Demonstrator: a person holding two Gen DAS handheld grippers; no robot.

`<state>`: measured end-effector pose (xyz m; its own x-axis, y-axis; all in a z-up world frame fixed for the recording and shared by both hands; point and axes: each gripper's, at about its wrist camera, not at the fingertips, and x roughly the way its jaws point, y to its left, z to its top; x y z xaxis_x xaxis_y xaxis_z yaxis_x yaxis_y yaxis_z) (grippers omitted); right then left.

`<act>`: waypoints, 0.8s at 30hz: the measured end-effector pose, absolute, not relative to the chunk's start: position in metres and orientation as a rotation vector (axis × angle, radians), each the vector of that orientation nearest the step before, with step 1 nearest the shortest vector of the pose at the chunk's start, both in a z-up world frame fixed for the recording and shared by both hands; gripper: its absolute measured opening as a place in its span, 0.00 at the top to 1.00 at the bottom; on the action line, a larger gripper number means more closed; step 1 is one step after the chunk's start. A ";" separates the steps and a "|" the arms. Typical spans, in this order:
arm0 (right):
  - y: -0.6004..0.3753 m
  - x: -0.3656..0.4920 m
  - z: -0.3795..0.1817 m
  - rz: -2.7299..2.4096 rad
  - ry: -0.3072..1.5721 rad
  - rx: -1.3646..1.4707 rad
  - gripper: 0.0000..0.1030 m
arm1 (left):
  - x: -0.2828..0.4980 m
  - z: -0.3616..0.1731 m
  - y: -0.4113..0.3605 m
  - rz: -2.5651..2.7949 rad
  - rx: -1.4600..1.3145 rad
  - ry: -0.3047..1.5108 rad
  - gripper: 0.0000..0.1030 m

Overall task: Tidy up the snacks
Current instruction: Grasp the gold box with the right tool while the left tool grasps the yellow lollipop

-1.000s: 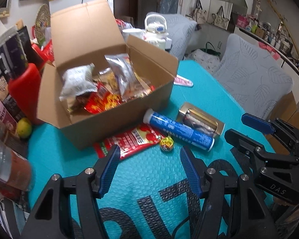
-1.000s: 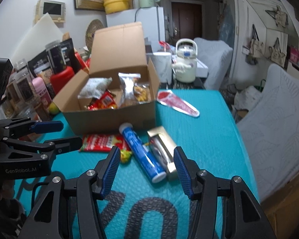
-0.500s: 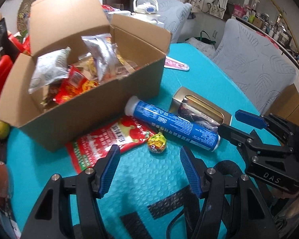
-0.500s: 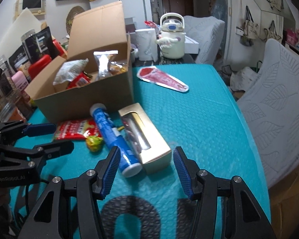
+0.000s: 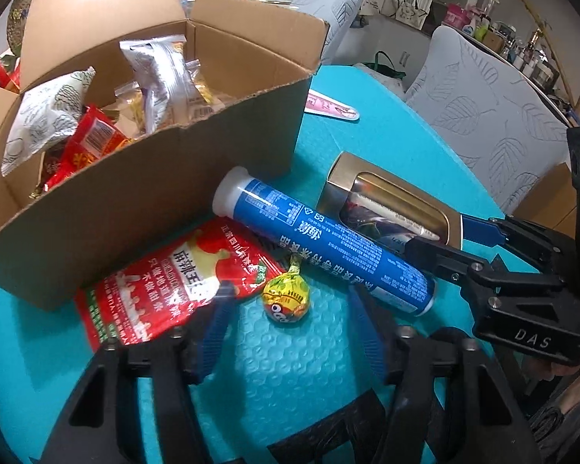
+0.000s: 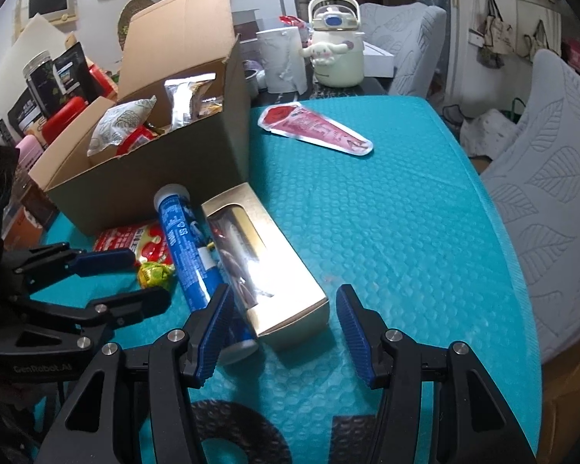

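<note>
An open cardboard box [image 5: 147,193] [image 6: 166,178] holds several snack packets. In front of it lie a red sachet [image 5: 166,282] [image 6: 143,239], a round yellow candy [image 5: 286,297] [image 6: 154,272], a blue tube [image 5: 324,243] [image 6: 189,255] and a gold window box [image 5: 390,205] [image 6: 266,270]. My left gripper [image 5: 290,324] is open, just short of the candy. My right gripper [image 6: 282,324] is open, its jaws on either side of the near end of the gold box, apart from it.
A pink-red wedge packet [image 6: 317,131] lies further back on the teal bubble mat [image 6: 406,232]. A white kettle [image 6: 336,46] and mug [image 6: 282,62] stand beyond the table. Jars and red containers [image 6: 62,116] crowd the left. A grey chair [image 6: 545,154] stands at the right.
Both grippers have moved forward and down toward the snacks. The left closed in on the candy, the right on the gold box. Both stay open.
</note>
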<state>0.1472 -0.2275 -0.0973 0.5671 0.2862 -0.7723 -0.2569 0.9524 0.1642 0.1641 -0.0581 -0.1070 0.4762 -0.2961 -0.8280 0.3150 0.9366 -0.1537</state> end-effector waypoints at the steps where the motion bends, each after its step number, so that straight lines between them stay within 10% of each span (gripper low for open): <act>1: -0.228 0.149 -0.098 0.320 0.918 0.039 0.46 | 0.163 -0.107 -0.059 -0.379 0.023 1.009 0.54; 6: -0.229 0.154 -0.107 0.333 0.954 0.057 0.47 | 0.164 -0.109 -0.063 -0.403 0.040 1.017 0.74; 24: -0.239 0.103 -0.102 0.265 0.930 0.028 0.61 | 0.105 -0.110 -0.062 -0.413 0.018 1.038 0.74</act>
<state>0.1025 -0.2388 -0.1024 0.5677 0.2373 -0.7883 -0.2134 0.9672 0.1374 0.1051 -0.0620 -0.1098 0.4378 -0.3239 -0.8387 0.3412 0.9229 -0.1784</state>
